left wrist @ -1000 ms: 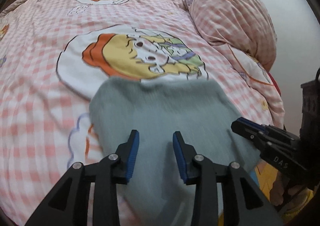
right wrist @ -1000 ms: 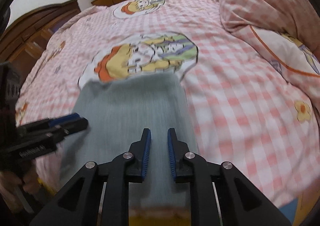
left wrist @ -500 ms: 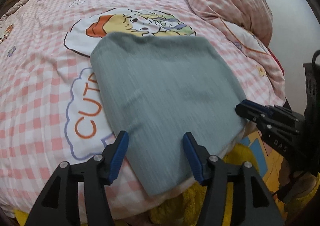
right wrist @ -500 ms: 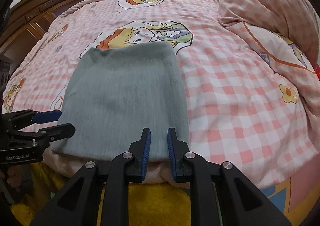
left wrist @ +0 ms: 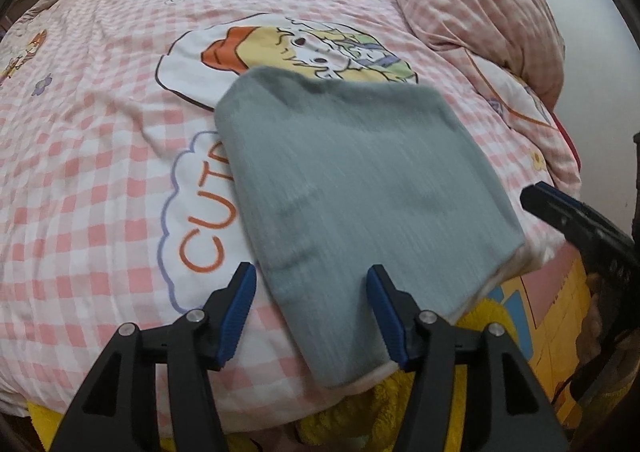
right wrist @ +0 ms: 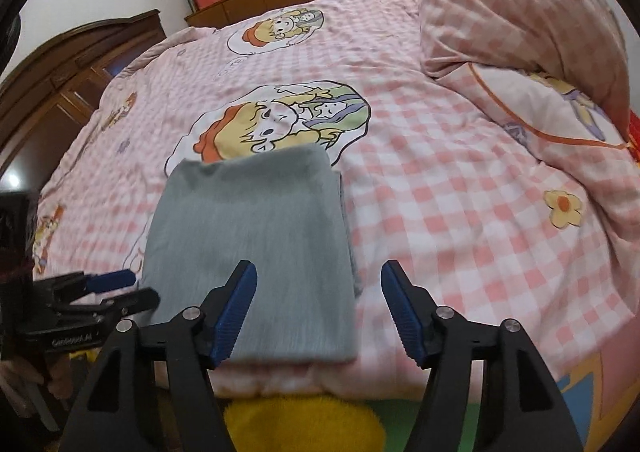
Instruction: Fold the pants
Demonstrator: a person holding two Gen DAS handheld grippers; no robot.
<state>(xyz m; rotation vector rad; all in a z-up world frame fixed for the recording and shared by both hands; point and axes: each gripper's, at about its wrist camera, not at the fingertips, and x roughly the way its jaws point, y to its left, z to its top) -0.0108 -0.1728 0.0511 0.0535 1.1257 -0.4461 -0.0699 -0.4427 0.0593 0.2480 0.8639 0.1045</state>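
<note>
left gripper [left wrist: 310, 314] jaws spread wide, holding nothing, poised over near corner of pants [left wrist: 360, 192]. right gripper [right wrist: 318, 310] also spread wide, empty, above near right edge of pants [right wrist: 256, 244]. pants folded into grey rectangle, flat on pink checked duvet [right wrist: 440, 212] at near bed edge. beyond: cartoon print [right wrist: 280, 124], pillow [right wrist: 520, 12] at right, wooden cabinet [right wrist: 72, 72] far left.

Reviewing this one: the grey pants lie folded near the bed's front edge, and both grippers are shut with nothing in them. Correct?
Not quite: both grippers are open. The left gripper and right gripper stand with jaws spread, each shown in its own wrist view. The pants do lie folded near the bed's front edge, ungripped.
</note>
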